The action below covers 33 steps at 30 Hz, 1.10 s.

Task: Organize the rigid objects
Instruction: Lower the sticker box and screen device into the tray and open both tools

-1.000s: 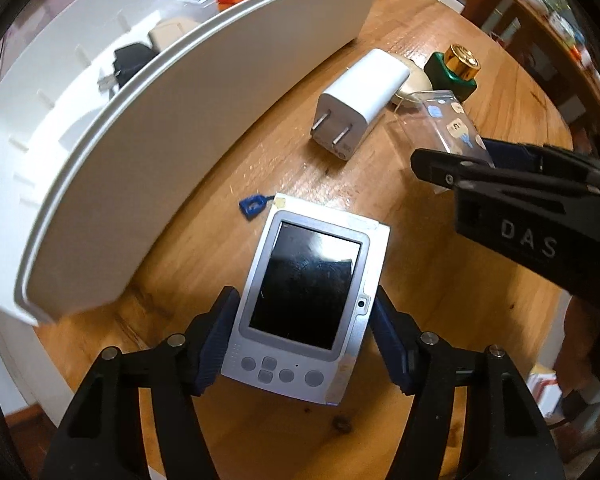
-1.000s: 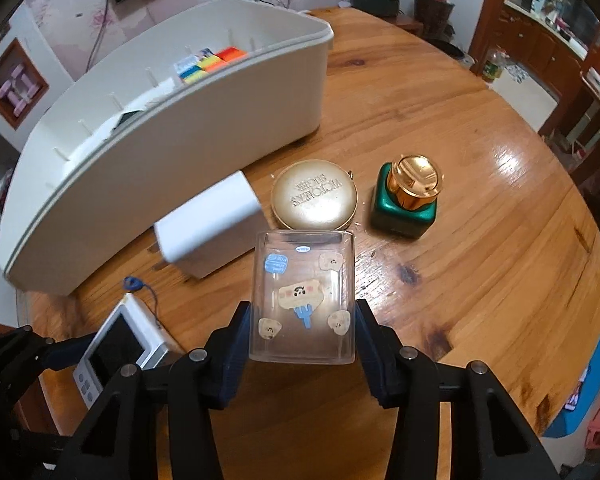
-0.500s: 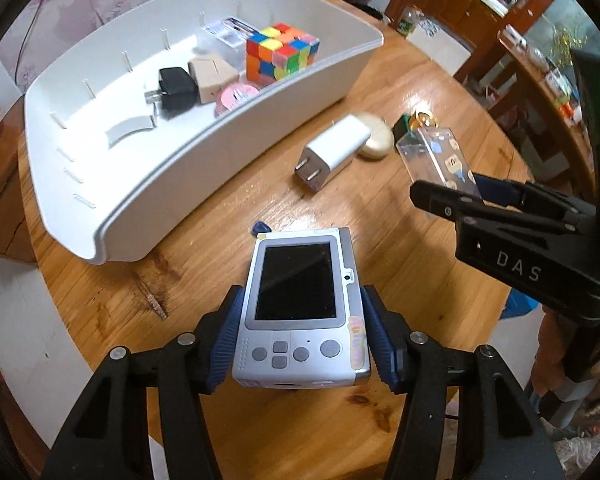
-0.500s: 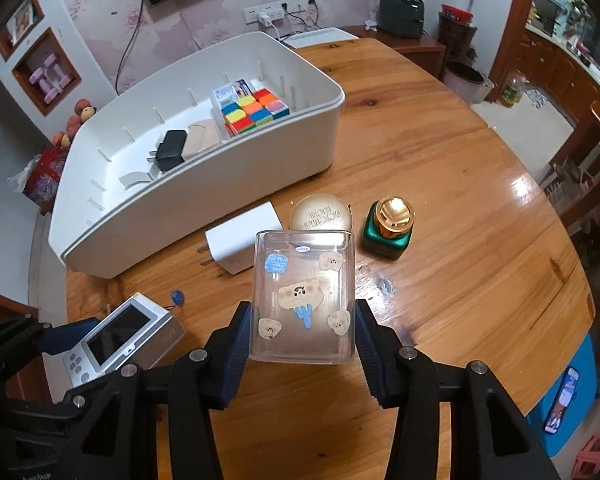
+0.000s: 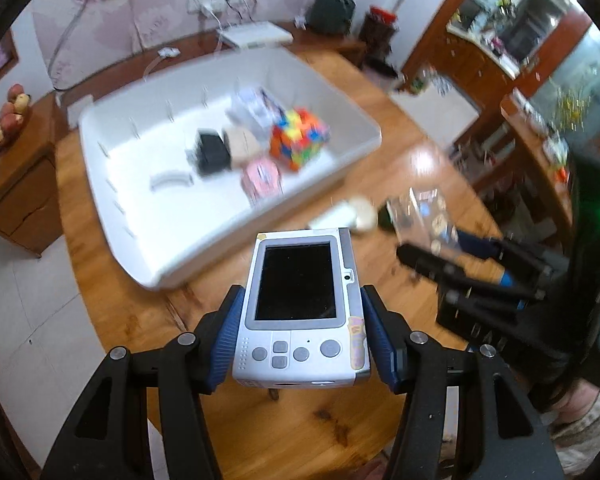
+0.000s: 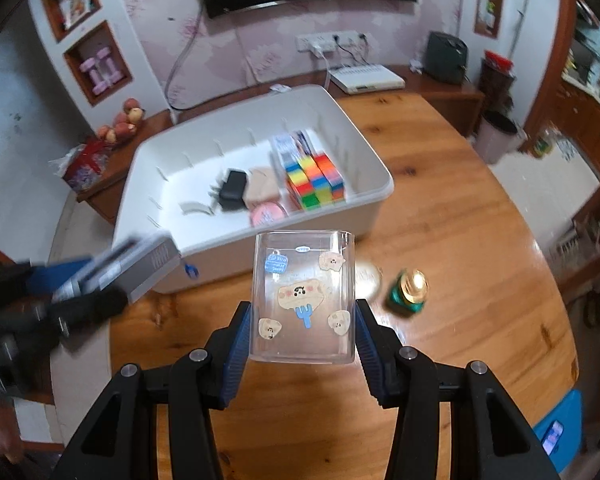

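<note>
Carrying both loads toward the bin, you have the left gripper with its jaws closed on the sides of the handheld, and the right gripper with its jaws closed on the clear box, both held in the air above the surface's near edge. Next you need to bring each over the bin's near wall, find bare floor beside the cube and charger, then lower and release. Against a second ago, both items have risen well off the surface and the bin's inside now shows.
</note>
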Tool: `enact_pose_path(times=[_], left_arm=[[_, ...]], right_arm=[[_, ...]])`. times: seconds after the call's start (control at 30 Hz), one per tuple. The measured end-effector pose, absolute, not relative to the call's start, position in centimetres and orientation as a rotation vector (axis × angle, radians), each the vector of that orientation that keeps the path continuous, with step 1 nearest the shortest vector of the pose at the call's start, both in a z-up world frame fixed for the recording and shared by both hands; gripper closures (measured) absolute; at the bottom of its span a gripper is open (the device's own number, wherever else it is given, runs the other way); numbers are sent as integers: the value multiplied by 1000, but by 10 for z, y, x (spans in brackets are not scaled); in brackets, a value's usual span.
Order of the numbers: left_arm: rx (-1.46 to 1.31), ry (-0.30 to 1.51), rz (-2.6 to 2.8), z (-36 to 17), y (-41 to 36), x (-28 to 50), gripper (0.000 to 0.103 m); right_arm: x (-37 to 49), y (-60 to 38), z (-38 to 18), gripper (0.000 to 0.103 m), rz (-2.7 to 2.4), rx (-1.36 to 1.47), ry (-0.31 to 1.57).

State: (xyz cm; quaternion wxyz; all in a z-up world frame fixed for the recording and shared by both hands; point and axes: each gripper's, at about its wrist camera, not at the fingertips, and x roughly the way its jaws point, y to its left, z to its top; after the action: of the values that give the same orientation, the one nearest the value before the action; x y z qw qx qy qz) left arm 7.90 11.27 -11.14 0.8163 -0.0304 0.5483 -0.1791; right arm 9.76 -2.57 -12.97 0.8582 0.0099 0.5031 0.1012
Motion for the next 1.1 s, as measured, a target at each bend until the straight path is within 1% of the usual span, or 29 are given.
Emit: enact_pose_path(times=[0.17,0.3,0.4,0.6,0.73,0.9,1.1], left_arm=[[-120,1071,-300,-74,135,108,42],[-137,1031,-213,-64,149,140,42],[-181,1019,-169,-69,158,167,42],[-249,1037,-110,-95,167,221,42],[-305,1084,-102,-128,170,256,42],[-337,1144,-99,-159,169,282,42],[-339,1216,-81,-189,165,298,42]], right_arm=[[121,-8,-111,53,280,-16,1005],[145,9,-104,53,331,-40,985],[164,25,-113,53,373,-55,1010],[196,48,-153,53,447,-50,1098],[218,61,-183,53,483,-52,1157],[233,76,-210,53,520,-69,1225],[243,79,-228,53,530,-74,1278]])
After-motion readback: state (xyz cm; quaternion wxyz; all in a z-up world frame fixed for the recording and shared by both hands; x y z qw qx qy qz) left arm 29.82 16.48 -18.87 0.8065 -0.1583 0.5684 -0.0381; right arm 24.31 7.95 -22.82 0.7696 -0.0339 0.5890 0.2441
